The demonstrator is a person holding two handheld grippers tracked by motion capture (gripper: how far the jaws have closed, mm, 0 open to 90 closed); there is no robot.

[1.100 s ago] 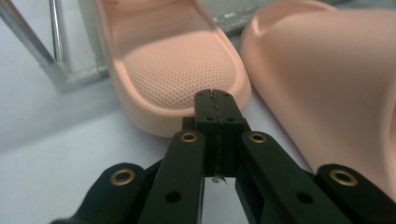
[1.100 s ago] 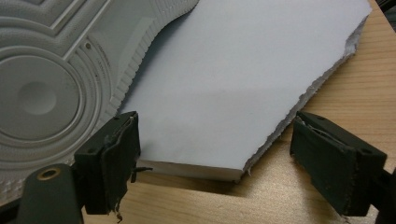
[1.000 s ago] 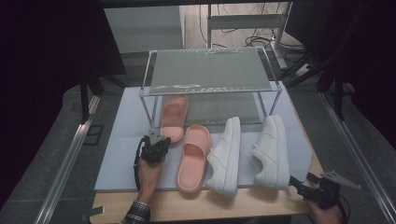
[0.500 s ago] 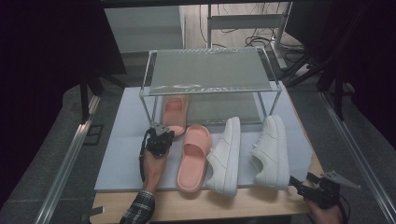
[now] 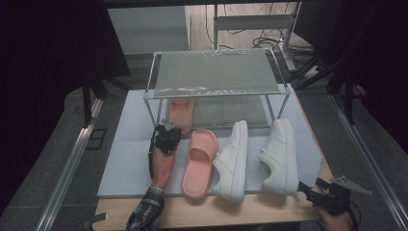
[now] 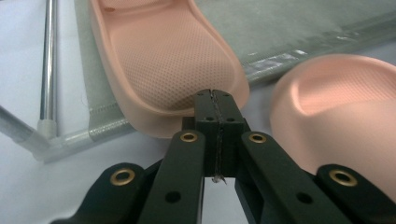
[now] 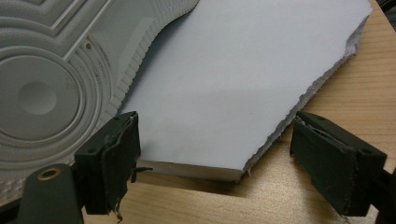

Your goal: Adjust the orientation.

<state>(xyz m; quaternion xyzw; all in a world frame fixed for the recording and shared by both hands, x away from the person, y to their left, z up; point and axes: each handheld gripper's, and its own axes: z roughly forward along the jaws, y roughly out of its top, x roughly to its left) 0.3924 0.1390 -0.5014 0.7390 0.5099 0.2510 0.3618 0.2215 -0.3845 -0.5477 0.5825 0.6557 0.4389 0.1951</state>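
Table [image 5: 288, 211]: wood, under a pale foam mat [image 5: 125, 159].
Rack [image 5: 216, 72]: metal frame, mesh shelf.
Far slide [image 6: 163, 60]: pink, dimpled footbed in the left claw view; half under the rack in the high view.
Left claw [image 6: 214, 109]: closed, empty, tips at the slide's heel.
Right claw [image 7: 212, 154]: open over the mat's torn corner, beside a ridged sneaker sole [image 7: 42, 93].

Dim room; grey floor [image 5: 57, 144], cables [image 5: 269, 41] behind wooden table [image 5: 250, 214], pale cabinet [image 5: 149, 29].

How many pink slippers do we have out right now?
2: one slipper lies under the rack, at the shut left gripper; the other slipper lies on the mat beside the white sneakers.
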